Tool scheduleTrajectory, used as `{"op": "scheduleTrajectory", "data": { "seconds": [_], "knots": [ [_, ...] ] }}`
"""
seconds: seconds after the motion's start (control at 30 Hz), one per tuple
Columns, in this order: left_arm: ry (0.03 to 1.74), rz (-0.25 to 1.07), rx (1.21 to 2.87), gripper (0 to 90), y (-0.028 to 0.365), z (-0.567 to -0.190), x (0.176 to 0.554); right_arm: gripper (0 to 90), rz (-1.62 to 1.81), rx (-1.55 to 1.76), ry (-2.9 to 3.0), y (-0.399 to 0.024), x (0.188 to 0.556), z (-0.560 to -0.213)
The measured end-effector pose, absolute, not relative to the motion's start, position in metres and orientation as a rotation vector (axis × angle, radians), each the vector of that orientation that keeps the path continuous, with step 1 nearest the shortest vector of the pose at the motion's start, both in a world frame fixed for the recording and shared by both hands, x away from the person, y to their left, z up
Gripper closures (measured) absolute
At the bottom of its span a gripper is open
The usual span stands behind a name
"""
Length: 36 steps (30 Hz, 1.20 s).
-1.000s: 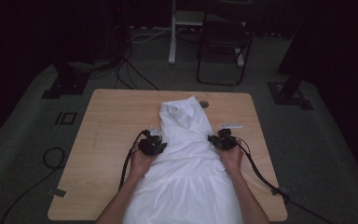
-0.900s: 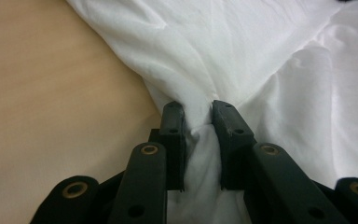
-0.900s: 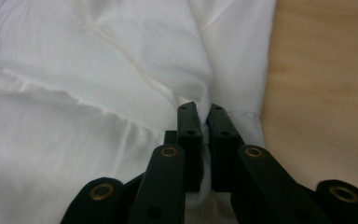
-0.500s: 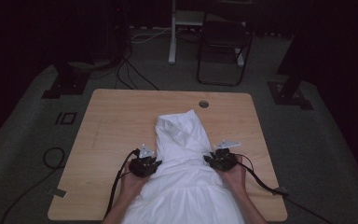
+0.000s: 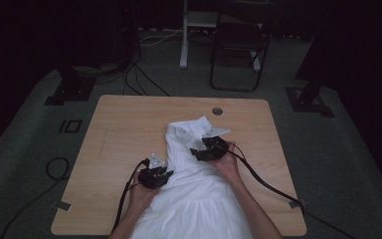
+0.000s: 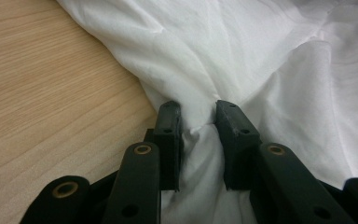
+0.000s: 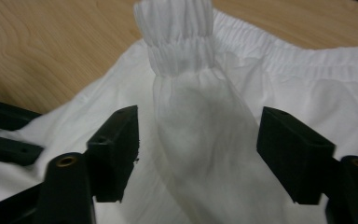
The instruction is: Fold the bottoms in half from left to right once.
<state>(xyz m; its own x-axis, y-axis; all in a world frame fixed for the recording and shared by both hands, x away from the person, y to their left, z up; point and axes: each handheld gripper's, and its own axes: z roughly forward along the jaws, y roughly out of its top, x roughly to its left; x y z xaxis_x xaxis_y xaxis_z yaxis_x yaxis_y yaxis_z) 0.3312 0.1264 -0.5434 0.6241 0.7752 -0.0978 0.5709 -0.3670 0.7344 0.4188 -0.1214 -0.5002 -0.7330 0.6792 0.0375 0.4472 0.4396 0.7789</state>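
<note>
A white garment [image 5: 194,194] lies on the wooden table [image 5: 129,124] and hangs over its near edge. My left gripper [image 5: 164,173] sits at the garment's left side. Its jaws [image 6: 198,112] are shut on a bunched fold of the cloth [image 6: 242,56]. My right gripper [image 5: 199,151] rests over the garment's far end. Its jaws [image 7: 198,140] have just been opening and now stand wide. A sleeve with a gathered elastic cuff [image 7: 177,42] lies between them, untouched by either pad.
A round cable hole [image 5: 217,110] is near the table's far edge. The right gripper's cable [image 5: 263,181] trails across the table's right side. On the floor beyond are a folding chair [image 5: 236,50], stand feet and loose cables [image 5: 144,79].
Both hands pulled the garment toward the near edge. The right gripper then let go, opened and moved left and farther onto the garment's far end. The left gripper stayed shut on the cloth.
</note>
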Motion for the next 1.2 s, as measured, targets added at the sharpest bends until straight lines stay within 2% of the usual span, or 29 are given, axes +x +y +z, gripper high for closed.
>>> {"op": "scheduleTrajectory", "data": {
  "seconds": [0.03,0.1,0.13,0.17,0.3,0.43,0.5,0.57,0.6,0.67,0.73,0.9,1.03,1.2],
  "knots": [
    [1.051,0.345,2.08,71.7,0.126,-0.544,0.331,46.5,1.185,0.98,2.416,-0.122,0.422,-0.501],
    [1.054,0.346,2.077,71.7,0.126,-0.544,0.331,77.7,1.195,0.972,2.445,-0.128,0.428,-0.501],
    [1.056,0.348,2.075,71.7,0.126,-0.544,0.33,86.2,1.161,0.96,2.424,-0.131,0.43,-0.499],
    [1.056,0.349,2.076,71.7,0.126,-0.544,0.33,88.9,1.142,0.98,2.368,-0.137,0.434,-0.493],
    [1.056,0.355,2.08,71.9,0.125,-0.544,0.327,89.4,1.187,1.144,2.175,-0.168,0.456,-0.473],
    [1.049,0.361,2.085,72.0,0.125,-0.544,0.324,89.3,1.14,1.289,2.155,-0.187,0.48,-0.482],
    [1.047,0.361,2.087,72.1,0.124,-0.544,0.322,86.9,1.112,1.341,2.18,-0.187,0.485,-0.495],
    [1.043,0.351,2.088,71.8,0.125,-0.543,0.321,69.9,1.049,1.377,2.206,-0.185,0.487,-0.509],
    [1.04,0.341,2.092,71.3,0.126,-0.543,0.322,65.5,1.048,1.382,2.2,-0.185,0.485,-0.511],
    [1.048,0.32,2.096,62.7,0.129,-0.541,0.324,58.4,1.097,1.397,2.171,-0.187,0.48,-0.512],
    [1.042,0.339,2.093,53.9,0.132,-0.534,0.327,55.6,1.13,1.379,2.145,-0.19,0.474,-0.506],
    [1.041,0.404,2.003,41.9,0.135,-0.502,0.354,47.0,1.176,1.324,2.147,-0.188,0.467,-0.498],
    [1.054,0.439,1.987,38.7,0.123,-0.489,0.396,44.6,1.162,1.35,2.175,-0.181,0.472,-0.508],
    [1.131,0.463,2.03,33.6,0.104,-0.502,0.443,37.0,1.104,1.414,2.193,-0.174,0.481,-0.526]
  ]
}}
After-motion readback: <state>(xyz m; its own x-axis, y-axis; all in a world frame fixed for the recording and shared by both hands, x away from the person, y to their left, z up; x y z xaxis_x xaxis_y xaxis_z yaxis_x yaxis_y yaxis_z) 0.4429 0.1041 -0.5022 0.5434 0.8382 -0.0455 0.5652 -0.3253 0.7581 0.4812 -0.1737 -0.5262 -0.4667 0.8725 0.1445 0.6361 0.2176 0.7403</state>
